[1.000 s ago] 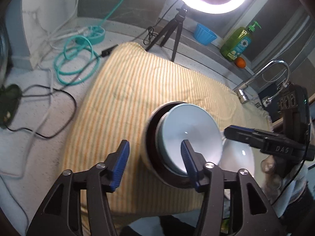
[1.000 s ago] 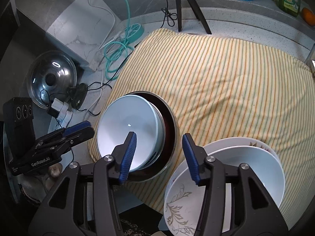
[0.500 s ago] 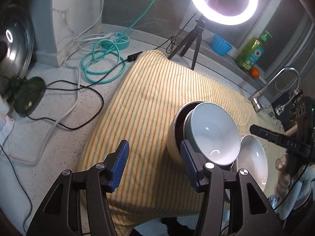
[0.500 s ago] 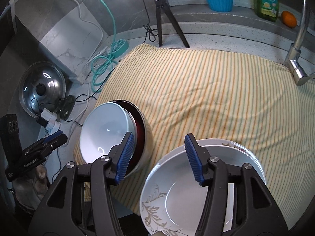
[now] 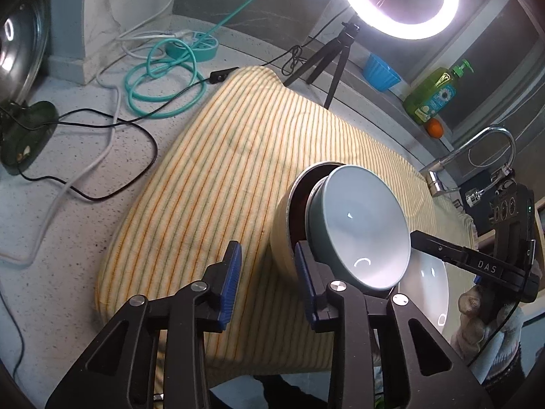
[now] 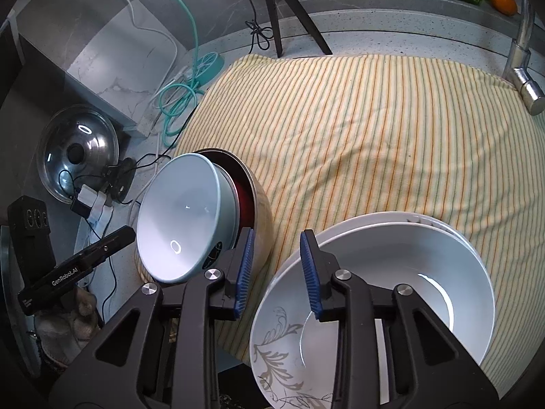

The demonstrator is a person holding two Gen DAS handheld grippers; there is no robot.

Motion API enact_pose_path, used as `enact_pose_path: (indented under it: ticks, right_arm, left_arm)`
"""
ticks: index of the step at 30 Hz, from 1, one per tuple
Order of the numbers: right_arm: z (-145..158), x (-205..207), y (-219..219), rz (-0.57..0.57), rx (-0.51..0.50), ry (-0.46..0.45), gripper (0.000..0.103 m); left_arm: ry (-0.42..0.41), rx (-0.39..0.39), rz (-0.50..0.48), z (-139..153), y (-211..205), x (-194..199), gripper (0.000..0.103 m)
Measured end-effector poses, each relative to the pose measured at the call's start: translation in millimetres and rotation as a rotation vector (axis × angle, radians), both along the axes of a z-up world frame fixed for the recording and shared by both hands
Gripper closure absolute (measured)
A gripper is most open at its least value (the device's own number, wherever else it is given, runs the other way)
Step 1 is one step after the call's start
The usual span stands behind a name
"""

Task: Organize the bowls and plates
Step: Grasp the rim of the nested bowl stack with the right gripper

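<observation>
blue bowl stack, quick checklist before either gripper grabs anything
1. Blue bowl seated flat in the tan bowl: not ok, it sits tilted, rim raised on one side.
2. Left gripper empty: ok, its jaws are closing with only striped cloth between them.
3. Right gripper empty: ok, jaws closing on nothing, in the gap between the bowl stack and the white bowl.
4. White bowl resting on the patterned plate: ok.
5. Stacks fully on the cloth: cannot tell, both sit at its near edge.
</observation>
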State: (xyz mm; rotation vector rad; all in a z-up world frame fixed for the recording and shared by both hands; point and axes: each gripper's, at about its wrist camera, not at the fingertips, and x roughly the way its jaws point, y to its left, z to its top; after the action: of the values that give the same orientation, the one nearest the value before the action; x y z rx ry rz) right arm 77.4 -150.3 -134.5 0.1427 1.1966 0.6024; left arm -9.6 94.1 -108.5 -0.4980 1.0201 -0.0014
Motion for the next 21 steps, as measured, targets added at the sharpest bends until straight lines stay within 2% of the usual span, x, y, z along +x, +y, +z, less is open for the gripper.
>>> enact_pose_path:
  ticks: [9,17,21]
  right_arm:
    - [-6,4,11,0.023,0.001,0.023,0.082]
    - [-10,9,21,0.047,-0.016,0.028,0.088]
    - [-16,9,28,0.068,-0.024,0.043,0.091]
  left_arm:
    - [0.017,-0.005,-0.007,-6,-1,7,0.076]
    - [0.029,-0.013,-0.035,-10,-5,17,0.085]
    - [0.04,-0.052,-0.043,-15,-4,21,0.088]
